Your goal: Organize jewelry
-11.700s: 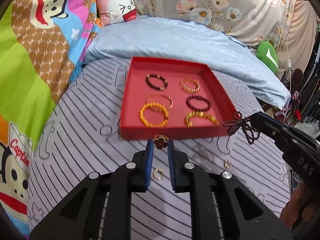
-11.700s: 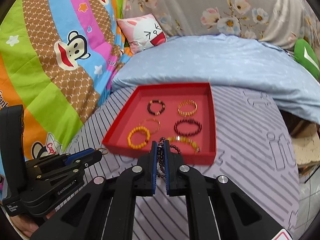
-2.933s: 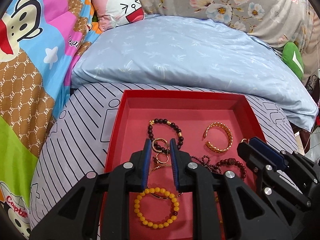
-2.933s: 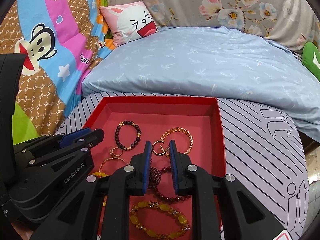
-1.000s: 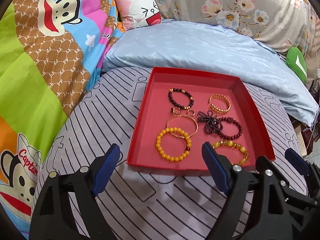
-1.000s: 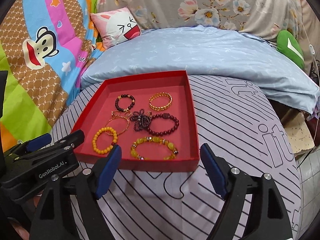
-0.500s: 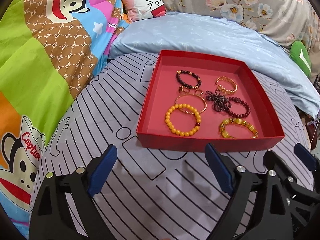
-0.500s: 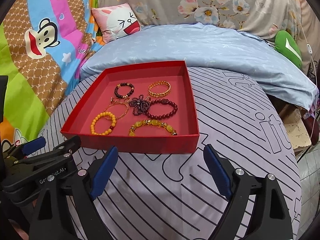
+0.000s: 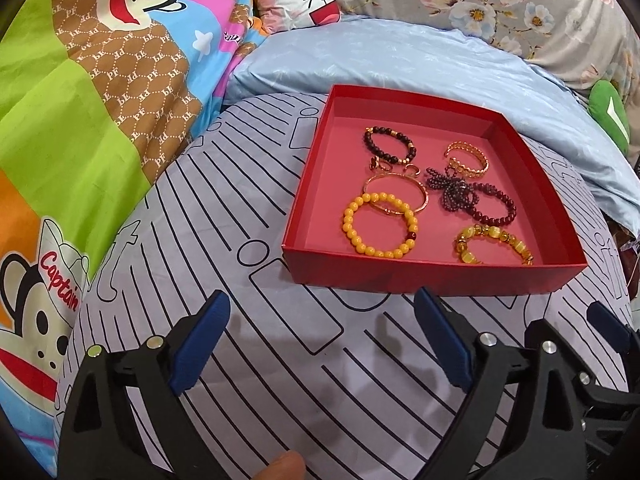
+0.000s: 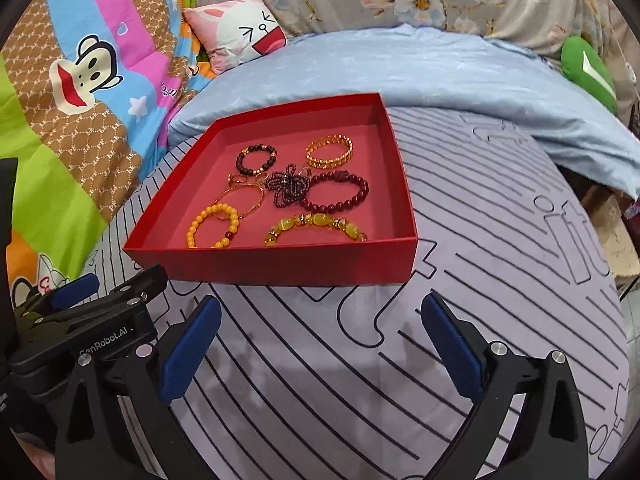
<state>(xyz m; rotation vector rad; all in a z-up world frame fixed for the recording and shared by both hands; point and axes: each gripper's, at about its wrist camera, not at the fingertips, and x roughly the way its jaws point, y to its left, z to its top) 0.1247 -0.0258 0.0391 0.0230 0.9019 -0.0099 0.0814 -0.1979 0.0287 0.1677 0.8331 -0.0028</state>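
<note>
Pulling back from the tray (image 9: 432, 276) now, both the left gripper (image 9: 320, 344) and right gripper (image 10: 320, 344) gaping wide and empty; rings went in, looks basically done.

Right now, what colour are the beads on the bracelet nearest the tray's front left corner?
Yellow-orange, with one dark red bead; the bracelet shows best in the left wrist view.
</note>
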